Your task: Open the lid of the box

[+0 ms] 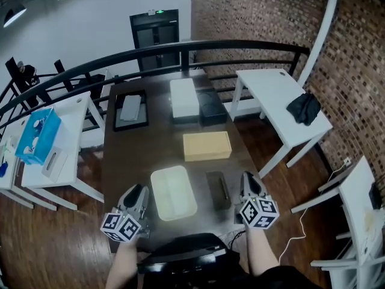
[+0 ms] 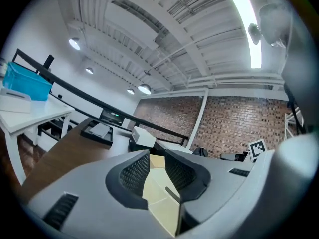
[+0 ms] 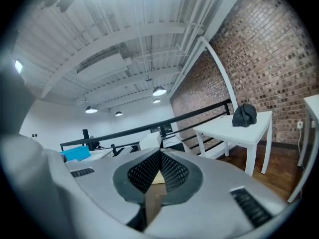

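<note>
A cream-white lidded box (image 1: 173, 192) lies shut on the dark table (image 1: 129, 155), near its front edge. My left gripper (image 1: 137, 192) hovers just left of it with a narrow gap between its pads and nothing held. In the left gripper view that same gripper (image 2: 157, 156) looks over the cream box (image 2: 160, 200) toward a tan box (image 2: 155, 162). My right gripper (image 1: 248, 180) is at the table's right front corner, beside a small dark box (image 1: 218, 189). In its own view the right gripper (image 3: 160, 154) has its pads meeting at the tips and holds nothing.
Further back on the table are a tan box (image 1: 207, 146), a white box (image 1: 184, 98), a black box (image 1: 212, 108) and a black tray (image 1: 131, 109). White side tables stand left (image 1: 57, 131) and right (image 1: 283, 101); a railing (image 1: 198, 46) runs behind.
</note>
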The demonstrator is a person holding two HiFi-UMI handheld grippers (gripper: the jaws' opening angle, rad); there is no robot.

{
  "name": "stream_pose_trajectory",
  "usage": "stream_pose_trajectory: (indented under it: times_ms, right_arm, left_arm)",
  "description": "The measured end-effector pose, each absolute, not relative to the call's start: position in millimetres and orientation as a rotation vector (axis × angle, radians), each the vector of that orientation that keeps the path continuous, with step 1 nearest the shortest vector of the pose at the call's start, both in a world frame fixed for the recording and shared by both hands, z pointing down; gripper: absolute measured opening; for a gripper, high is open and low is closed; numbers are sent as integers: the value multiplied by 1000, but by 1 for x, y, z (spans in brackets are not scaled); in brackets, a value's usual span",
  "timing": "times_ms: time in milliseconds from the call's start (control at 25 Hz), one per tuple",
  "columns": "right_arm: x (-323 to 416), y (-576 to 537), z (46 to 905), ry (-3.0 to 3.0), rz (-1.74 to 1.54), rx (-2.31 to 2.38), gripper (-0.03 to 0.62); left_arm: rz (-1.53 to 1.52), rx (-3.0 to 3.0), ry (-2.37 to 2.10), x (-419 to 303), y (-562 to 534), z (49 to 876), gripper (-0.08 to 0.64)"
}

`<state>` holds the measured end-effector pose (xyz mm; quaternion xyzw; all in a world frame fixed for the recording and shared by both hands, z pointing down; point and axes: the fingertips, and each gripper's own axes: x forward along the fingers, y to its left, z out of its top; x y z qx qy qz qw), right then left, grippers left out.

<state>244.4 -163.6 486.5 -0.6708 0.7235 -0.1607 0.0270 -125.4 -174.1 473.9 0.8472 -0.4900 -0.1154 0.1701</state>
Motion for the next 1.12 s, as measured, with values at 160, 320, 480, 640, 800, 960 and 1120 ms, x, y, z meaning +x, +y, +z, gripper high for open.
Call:
stream_pose_trajectory:
  times_ms: [160, 320, 480, 640, 800, 960, 1120]
  right_arm:
    - [240, -141, 476, 2212, -414, -2060, 0]
    - [229, -137, 479, 2251, -396, -2053, 0]
    - [222, -138, 478, 2287, -388, -2055, 0]
    - [218, -141, 475, 2316, -363, -2049, 0]
    - [211, -143, 476, 2334, -379, -2021, 0]
    - [199, -146, 480, 2377, -388, -1991, 0]
    - [192, -150, 478, 2413, -378, -1976, 1]
  left_arm:
    - [-383, 2458, -1425, -135, -153, 451, 66]
    - [-415, 2457, -1442, -141, -145, 448, 60]
    - [-415, 2432, -1453, -148, -143, 452, 60]
    - [-409, 2411, -1478, -154, -142, 458, 60]
    - [-379, 2408, -1502, -154, -143, 459, 60]
    - [-327, 2447, -1518, -147, -140, 457, 60]
    - [-335, 2442, -1518, -145, -138, 456, 60]
